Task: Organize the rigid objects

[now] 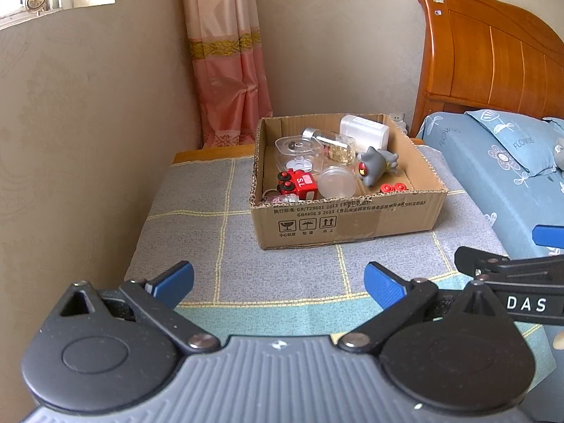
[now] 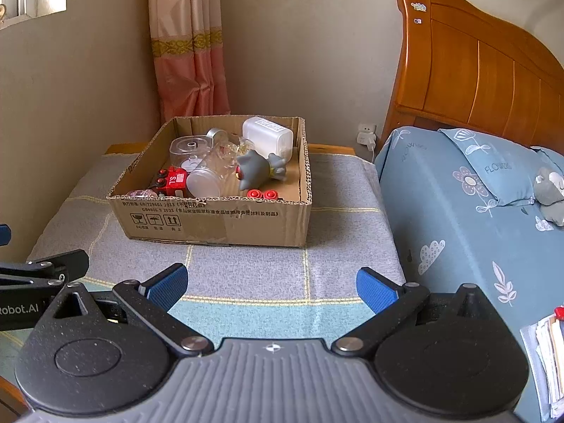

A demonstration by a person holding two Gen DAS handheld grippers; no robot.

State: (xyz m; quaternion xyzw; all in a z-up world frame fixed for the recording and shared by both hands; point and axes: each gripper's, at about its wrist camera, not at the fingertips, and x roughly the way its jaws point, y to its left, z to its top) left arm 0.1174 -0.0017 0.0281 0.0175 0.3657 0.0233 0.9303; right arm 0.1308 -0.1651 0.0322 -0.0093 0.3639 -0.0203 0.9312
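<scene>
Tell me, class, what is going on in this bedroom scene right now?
A person holds two tongs over a cloth-covered table beside a bed. The left tongs and right tongs are both open and empty, apart from everything. Ahead stands a box already holding the things: a red toy, a grey figure, a white bottle and clear containers. Nothing is being handled at this moment.

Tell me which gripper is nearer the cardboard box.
Neither clearly. The left gripper and right gripper hang open, side by side, well short of the cardboard box, the left facing its left end.
</scene>
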